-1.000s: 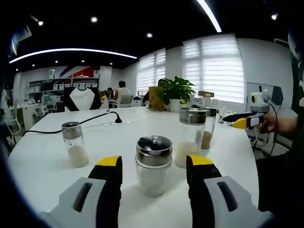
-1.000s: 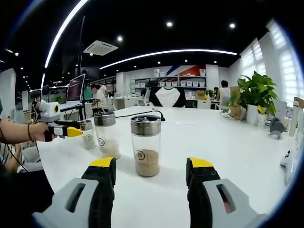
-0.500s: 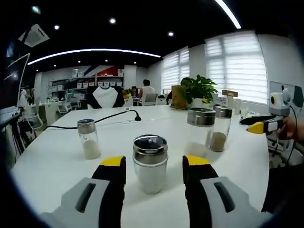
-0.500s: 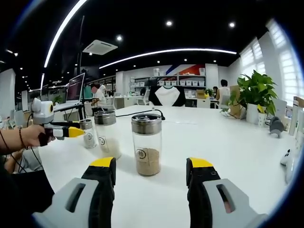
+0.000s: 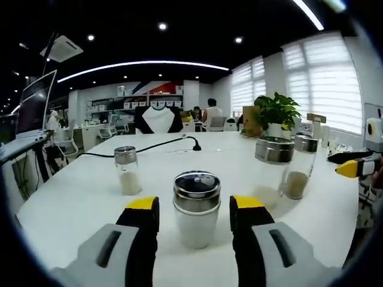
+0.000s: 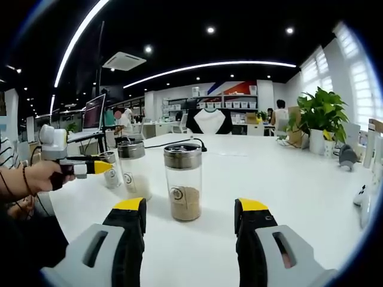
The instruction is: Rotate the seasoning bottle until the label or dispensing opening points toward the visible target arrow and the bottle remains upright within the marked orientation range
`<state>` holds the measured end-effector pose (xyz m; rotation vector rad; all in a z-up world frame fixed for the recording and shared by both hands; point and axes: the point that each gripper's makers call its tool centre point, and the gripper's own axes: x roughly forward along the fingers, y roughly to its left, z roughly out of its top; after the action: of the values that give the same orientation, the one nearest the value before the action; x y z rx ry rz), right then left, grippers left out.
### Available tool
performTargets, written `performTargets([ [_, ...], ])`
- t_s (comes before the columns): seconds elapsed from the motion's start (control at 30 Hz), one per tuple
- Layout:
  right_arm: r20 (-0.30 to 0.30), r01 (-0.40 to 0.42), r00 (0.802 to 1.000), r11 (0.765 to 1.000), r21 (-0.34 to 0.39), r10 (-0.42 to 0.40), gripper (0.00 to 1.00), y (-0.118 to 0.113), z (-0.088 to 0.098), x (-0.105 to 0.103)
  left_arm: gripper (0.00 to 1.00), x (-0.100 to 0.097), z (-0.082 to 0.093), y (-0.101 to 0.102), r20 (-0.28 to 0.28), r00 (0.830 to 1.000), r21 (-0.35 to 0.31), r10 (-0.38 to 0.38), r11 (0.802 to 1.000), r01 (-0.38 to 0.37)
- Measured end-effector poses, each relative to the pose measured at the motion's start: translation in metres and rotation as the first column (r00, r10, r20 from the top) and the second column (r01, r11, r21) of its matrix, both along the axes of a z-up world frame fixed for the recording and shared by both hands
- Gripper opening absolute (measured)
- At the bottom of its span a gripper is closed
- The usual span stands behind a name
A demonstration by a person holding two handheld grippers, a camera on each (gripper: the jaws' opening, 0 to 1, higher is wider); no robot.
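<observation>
My left gripper (image 5: pixel 194 206) has its jaws open either side of the short seasoning bottle (image 5: pixel 196 208) upright on the table (image 5: pixel 72 197), lined up to clamp and twist it. My right gripper (image 6: pixel 188 209) is open too, facing the tall brown-spice jar (image 6: pixel 183 181), not touching. I can't see a target arrow.

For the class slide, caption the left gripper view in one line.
Open left gripper flanks an upright steel-capped seasoning bottle on a white table.
</observation>
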<state>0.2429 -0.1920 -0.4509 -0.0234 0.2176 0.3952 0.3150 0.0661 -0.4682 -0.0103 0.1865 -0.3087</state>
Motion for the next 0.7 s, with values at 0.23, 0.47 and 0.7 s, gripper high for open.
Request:
performTargets([
  [0.23, 0.001, 0.001, 1.0, 1.0, 0.004, -0.001, 0.6, 0.0, 0.0, 0.001, 0.48, 0.005, -0.007, 0.003, -0.005, 0.999, 0.028, 0.045, 0.999, -0.045],
  [0.47, -0.002, 0.006, 1.0, 1.0, 0.005, -0.006, 0.6, -0.002, -0.002, 0.0, 0.42, 0.005, -0.01, -0.002, -0.008, 1.0, 0.017, 0.02, 1.0, -0.02],
  [0.7, -0.004, 0.01, 1.0, 1.0, 0.008, -0.01, 0.59, -0.003, -0.001, 0.0, 0.34, 0.007, -0.017, -0.005, -0.004, 1.0, 0.036, -0.006, 0.999, 0.006],
])
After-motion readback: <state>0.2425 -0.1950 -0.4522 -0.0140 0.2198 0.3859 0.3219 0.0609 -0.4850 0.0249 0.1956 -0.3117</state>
